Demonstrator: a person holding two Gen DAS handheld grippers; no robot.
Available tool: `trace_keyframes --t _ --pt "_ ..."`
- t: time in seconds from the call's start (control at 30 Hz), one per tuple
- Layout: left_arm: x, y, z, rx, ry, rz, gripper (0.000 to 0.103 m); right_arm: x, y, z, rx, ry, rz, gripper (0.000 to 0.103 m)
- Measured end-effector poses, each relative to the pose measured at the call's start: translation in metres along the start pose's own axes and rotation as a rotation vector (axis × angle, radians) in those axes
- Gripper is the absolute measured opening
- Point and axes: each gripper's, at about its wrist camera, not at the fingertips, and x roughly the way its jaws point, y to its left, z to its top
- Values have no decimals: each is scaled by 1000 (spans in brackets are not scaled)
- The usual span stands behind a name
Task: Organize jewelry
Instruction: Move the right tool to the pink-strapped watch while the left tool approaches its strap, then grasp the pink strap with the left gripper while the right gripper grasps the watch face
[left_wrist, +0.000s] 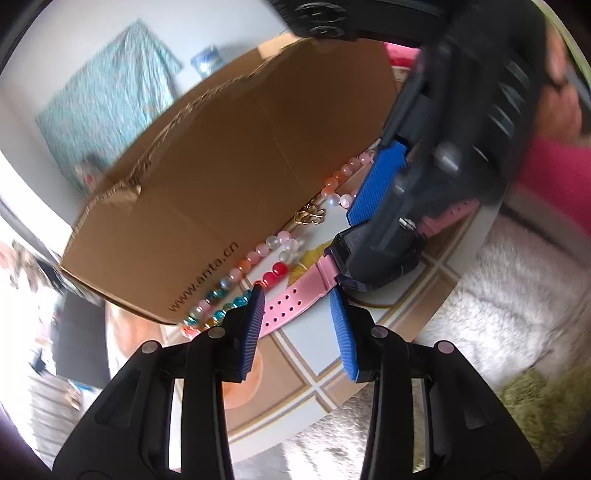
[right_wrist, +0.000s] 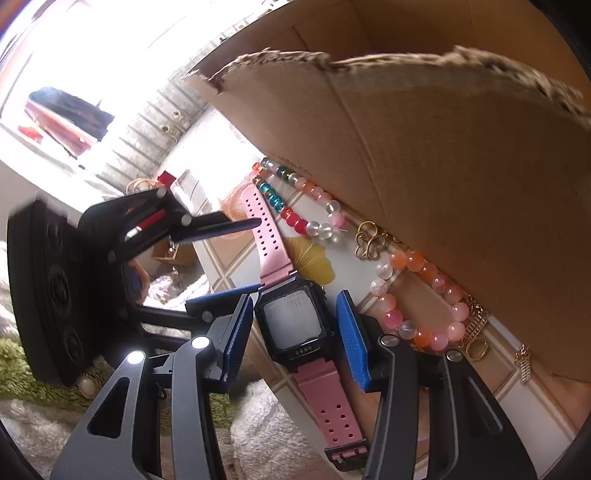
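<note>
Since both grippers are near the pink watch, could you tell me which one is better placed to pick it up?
The right gripper: its open fingers sit on either side of the watch case, a firm part to close on. The left gripper, also open, only brackets the floppy strap end.

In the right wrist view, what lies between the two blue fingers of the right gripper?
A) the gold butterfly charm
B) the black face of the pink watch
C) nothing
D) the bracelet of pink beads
B: the right gripper is open, with the watch face between its fingers.
</note>
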Motion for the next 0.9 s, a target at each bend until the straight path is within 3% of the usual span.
trace_keyframes --t 0.43,0.53,0.67,0.8,0.9 --pt "0 43 -6 -341 38 -255 34 -12 29 -12 -242 17 -164 47" --pt "-3 42 -8 -307 27 -219 34 -20 20 -10 -224 20 -140 42" --pt "2 20 -13 -148 69 -92 35 -28 6 -11 -212 11 -104 41" --pt "-1 15 -14 -163 59 -91 34 -36 3 -15 -228 8 -105 41" --pt "2 18 -12 -198 62 -100 23 -38 6 -17 -191 -7 -100 41"
